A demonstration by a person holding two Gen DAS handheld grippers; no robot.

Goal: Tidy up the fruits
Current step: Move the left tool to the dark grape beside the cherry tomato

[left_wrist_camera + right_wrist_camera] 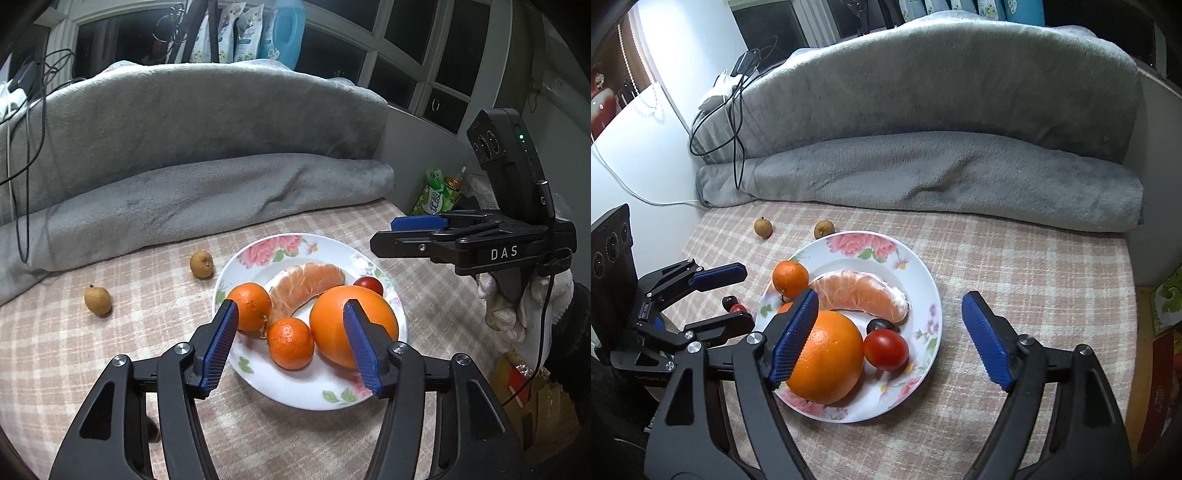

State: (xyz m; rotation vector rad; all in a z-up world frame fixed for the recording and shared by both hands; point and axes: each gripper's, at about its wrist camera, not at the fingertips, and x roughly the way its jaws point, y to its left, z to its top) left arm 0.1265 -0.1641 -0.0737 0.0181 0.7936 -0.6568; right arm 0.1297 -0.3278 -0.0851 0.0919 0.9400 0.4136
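Two longans [201, 264] beside the fruit-laden plate [295, 391], grey blanket [207, 192] behind.

We are looking from two cameras, one on each gripper, both pointing down and close over the flowered plate [255, 373] on the checked cloth. Both are seeing the same plate, fruit and gray blanket [923, 110] behind.

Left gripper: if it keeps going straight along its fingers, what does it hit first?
Probably the small tangerine at the near side of the plate: it sits between the open fingers of the left gripper. The big orange lies just by the right finger. Depth is unclear in this fisheye view.
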